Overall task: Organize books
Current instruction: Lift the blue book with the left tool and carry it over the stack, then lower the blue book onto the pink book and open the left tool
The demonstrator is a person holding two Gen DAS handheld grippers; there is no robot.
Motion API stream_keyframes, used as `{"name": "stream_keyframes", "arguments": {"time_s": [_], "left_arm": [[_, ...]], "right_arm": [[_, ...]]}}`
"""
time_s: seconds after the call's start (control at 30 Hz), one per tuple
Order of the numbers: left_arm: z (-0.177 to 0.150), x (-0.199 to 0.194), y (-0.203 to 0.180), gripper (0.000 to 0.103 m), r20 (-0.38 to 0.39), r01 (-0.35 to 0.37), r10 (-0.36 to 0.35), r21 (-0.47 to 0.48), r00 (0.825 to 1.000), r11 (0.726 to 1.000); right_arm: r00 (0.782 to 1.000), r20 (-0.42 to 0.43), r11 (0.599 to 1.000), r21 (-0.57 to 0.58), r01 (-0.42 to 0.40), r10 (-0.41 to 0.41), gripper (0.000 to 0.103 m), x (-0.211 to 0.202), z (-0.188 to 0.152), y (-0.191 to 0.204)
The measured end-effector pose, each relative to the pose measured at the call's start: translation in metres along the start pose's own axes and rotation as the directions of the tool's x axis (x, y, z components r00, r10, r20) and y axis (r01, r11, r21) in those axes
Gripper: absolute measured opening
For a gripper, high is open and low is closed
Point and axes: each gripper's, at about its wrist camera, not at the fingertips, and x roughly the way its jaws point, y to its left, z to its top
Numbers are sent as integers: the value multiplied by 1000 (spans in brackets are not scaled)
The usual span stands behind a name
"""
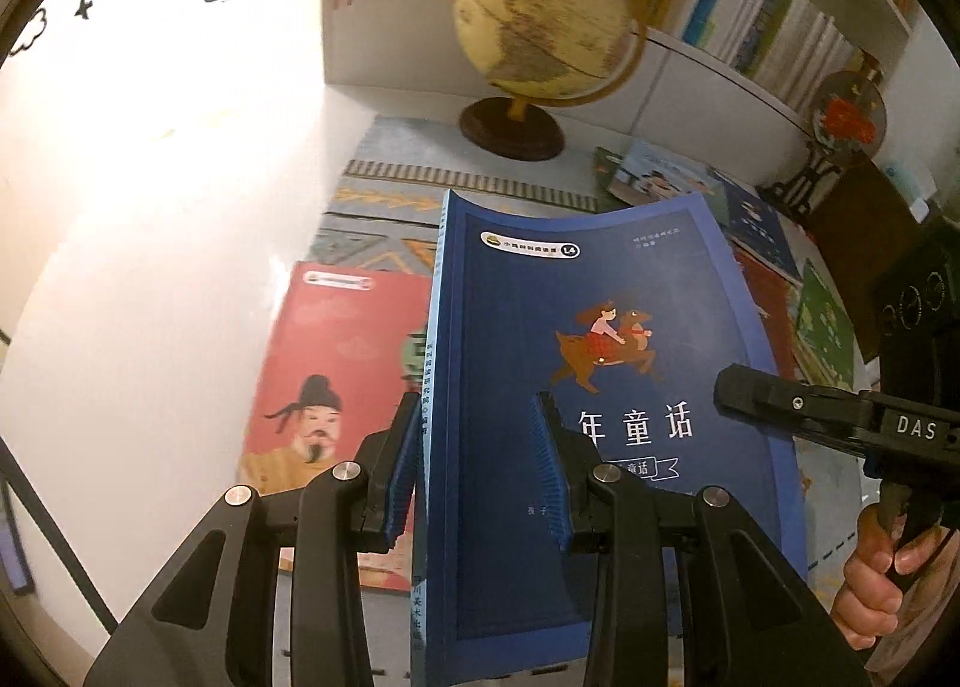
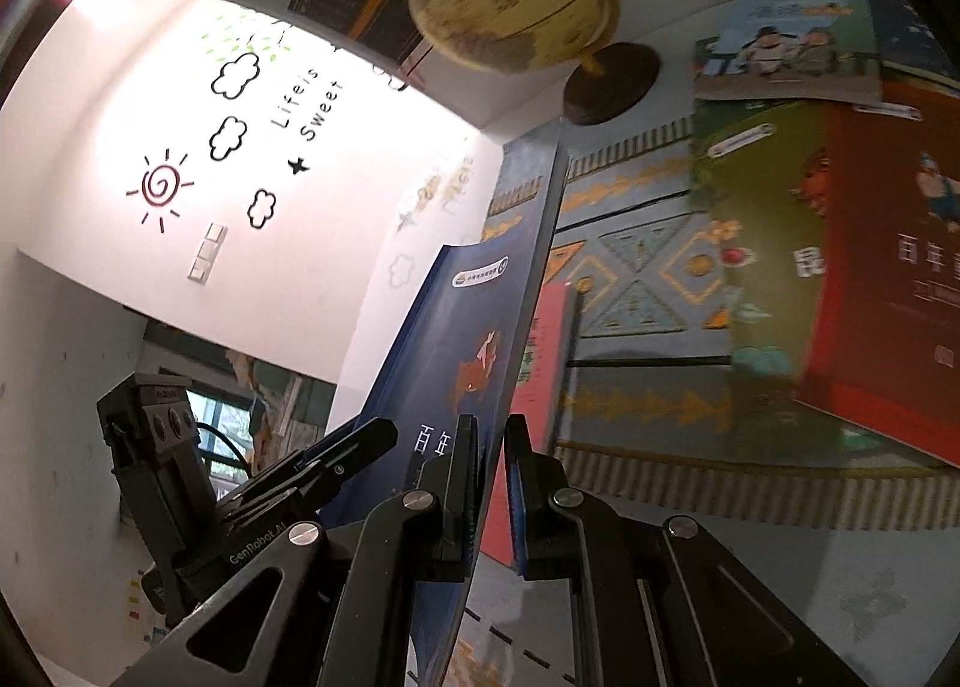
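Now the left gripper is clamped on the spine side of the blue book, and the right gripper is pressed together on its opposite edge. Both hold this book raised in front of the globe, above the red book on the patterned mat.

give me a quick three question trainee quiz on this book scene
1. True or false: both grippers grip the blue book.
2. What lies flat left of it in the left wrist view? A) red book B) laptop C) mug
3. What round thing stands behind the books by the shelf?

Key: 1 true: left gripper at its spine side, right gripper on its edge. 2 A. 3 the globe.
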Motion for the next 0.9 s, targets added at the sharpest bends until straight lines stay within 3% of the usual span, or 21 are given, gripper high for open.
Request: {"name": "stream_keyframes", "arguments": {"time_s": [0.17, 0.5, 0.67, 0.9], "left_arm": [[3, 0, 17, 32, -2, -32, 32, -10, 999, 999], [-3, 13, 63, 32, -37, -14, 11, -74, 999, 997], [-12, 29, 91, 32, -66, 10, -20, -152, 998, 988], [-19, 58, 116, 32, -130, -25, 0, -188, 991, 982]], "right_arm": [[1000, -22, 1000, -20, 7, -7, 9, 23, 3, 12], [997, -71, 1000, -13, 15, -16, 10, 67, 1, 22], [995, -96, 999, 17, 31, -29, 10, 89, 2, 19], [988, -138, 997, 21, 70, -66, 11, 121, 1, 16]]}}
